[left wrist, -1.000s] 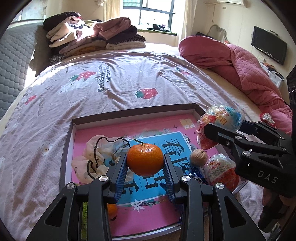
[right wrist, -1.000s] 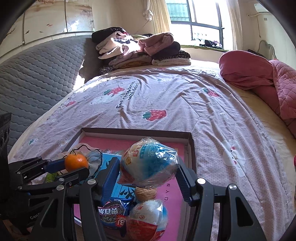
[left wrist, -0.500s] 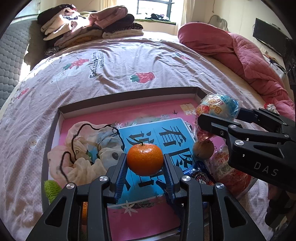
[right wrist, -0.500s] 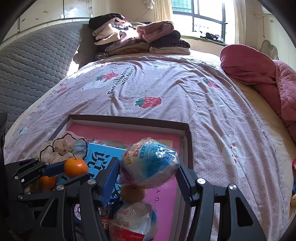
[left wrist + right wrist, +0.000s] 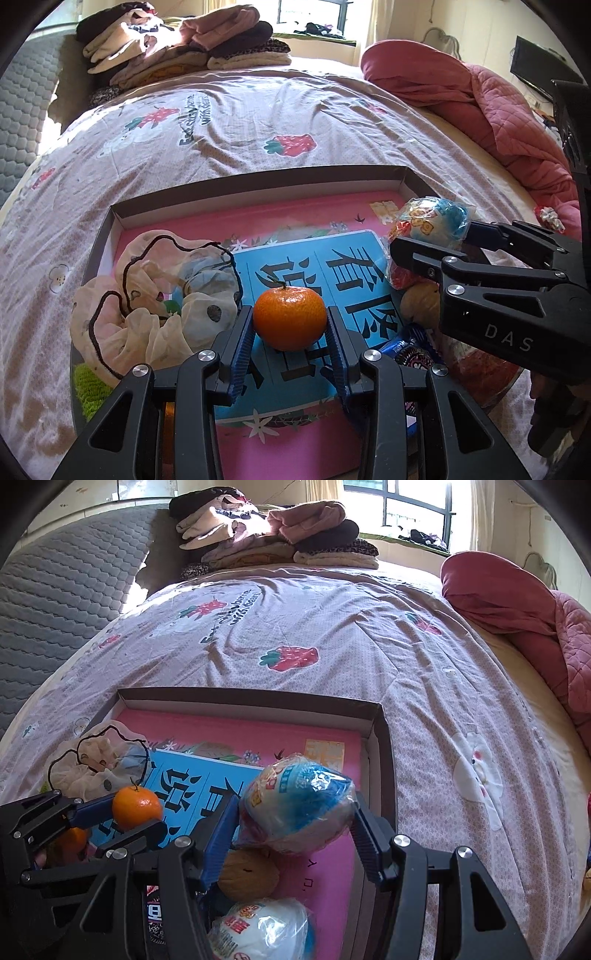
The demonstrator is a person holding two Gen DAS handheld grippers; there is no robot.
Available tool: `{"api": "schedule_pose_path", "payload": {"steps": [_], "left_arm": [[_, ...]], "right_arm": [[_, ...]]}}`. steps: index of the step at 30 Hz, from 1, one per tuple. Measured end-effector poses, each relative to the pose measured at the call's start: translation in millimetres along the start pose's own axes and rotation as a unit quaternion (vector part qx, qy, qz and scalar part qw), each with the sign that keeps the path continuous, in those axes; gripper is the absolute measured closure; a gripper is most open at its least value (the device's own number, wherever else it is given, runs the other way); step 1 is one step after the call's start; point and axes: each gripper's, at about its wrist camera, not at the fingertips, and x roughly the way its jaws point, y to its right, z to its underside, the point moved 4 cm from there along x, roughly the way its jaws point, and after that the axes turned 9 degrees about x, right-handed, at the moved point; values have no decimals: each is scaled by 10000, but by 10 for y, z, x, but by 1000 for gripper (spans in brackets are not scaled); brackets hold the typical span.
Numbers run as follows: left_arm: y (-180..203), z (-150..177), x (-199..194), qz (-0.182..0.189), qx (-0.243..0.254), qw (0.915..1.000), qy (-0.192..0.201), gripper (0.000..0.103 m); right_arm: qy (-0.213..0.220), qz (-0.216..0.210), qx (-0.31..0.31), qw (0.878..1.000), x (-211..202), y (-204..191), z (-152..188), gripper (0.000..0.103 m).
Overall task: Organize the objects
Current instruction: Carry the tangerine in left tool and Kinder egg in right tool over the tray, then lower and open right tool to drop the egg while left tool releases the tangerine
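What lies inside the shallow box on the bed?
The box holds a pink and blue card, a crumpled cloth bag, a walnut, a wrapped snack and a cookie packet. The grippers hide its near edge.

What we cannot make out over the box

We see the second orange only as a sliver behind the left gripper at the box's near-left corner. The right gripper covers part of the walnut. The second wrapped snack and the dark packet run off the picture's lower edge, print unreadable. We cannot see the box's near rim, nor what the green scrap beside the pouch is.
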Motion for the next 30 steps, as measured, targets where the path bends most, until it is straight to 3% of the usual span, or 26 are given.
{"api": "schedule_pose_path", "payload": {"steps": [15,20,30], "left_arm": [[3,33,-48,-128,35,9999,8,62],[4,39,-84,-127,17,9999,26,51],[58,51,-192,-91,48,9999,84,47]], "right_arm": [[-134,151,-108,9997,-10,-12,47,43],[-120,161,-102,9997,-20,-5,75,43],[-22,212,-100,9997,-160,14,75,38]]}}
